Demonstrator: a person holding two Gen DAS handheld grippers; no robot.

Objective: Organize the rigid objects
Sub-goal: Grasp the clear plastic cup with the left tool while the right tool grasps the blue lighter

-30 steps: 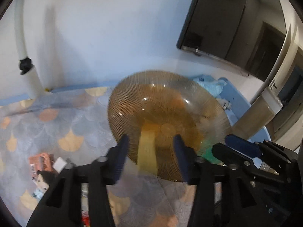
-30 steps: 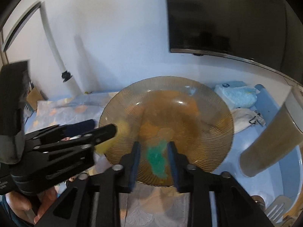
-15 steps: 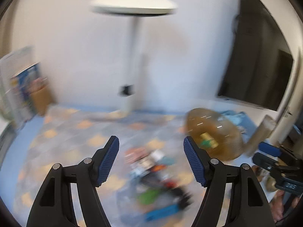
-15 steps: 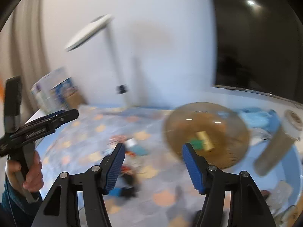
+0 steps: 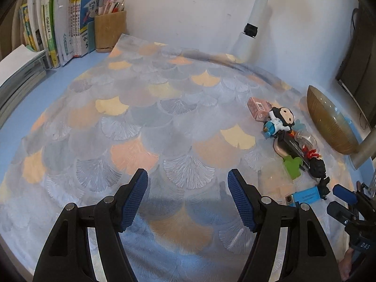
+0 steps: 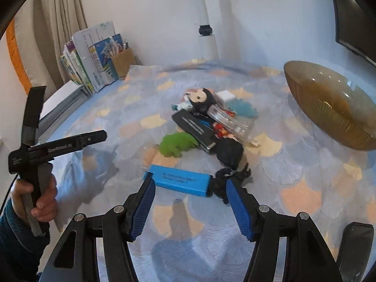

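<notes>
A pile of small objects lies on the patterned mat [image 6: 117, 141]: a blue box [image 6: 181, 179], a green toy [image 6: 178, 144], a black bar [image 6: 195, 129], a black-and-white figure [image 6: 202, 98] and a clear plastic case [image 6: 230, 119]. My right gripper [image 6: 190, 188] is open just short of the blue box, touching nothing. The amber ribbed bowl [image 6: 329, 108] stands to the right. My left gripper [image 5: 186, 181] hangs open over bare mat, left of the pile [image 5: 291, 145]. In the right wrist view the left gripper [image 6: 101, 138] shows side-on in a person's hand [image 6: 40, 197].
Books [image 5: 58, 28] and a cardboard pen holder [image 5: 109, 30] stand at the back left, with a paper stack [image 5: 18, 70] beside them. A white lamp post [image 5: 253, 18] rises at the back wall. A grey cylinder [image 5: 366, 148] stands right of the bowl [image 5: 329, 127].
A second ago both grippers were at the bowl, a yellow piece in the left and a green one in the right. Both opened, left the pieces in the bowl and swung left over the mat.
</notes>
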